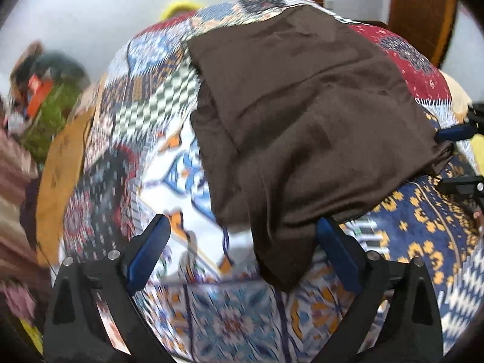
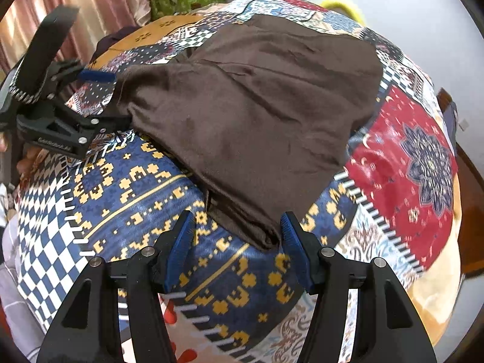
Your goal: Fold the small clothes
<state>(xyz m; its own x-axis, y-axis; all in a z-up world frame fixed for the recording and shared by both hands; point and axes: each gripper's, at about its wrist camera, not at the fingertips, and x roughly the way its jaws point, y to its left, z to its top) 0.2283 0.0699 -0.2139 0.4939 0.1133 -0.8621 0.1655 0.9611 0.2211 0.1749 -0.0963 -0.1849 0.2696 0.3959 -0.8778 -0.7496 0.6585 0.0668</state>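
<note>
Both your left tongs (image 1: 242, 233) and right tongs (image 2: 237, 230) stand apart, unclamped, over the brown garment (image 1: 302, 106)'s near corners; a fold looks just laid, so regrip for the next.

Black hand-held gripper (image 2: 237, 242), blue ribbed pads (image 2: 178, 249), silver screws

A brown garment (image 2: 251, 115) lies folded on a patchwork cloth (image 2: 402, 163) of blue, gold, red and chequered panels; its nearest corner hangs down between the blue pads of the right gripper (image 2: 237, 230), whose jaws stand apart, the right pad just beside the fabric, the left one clear of it; at the far left the left gripper (image 2: 99, 99) has its jaws spread at the garment's left edge; a pink curtain (image 2: 75, 3) and a green bag (image 2: 187, 0) stand beyond.
</note>
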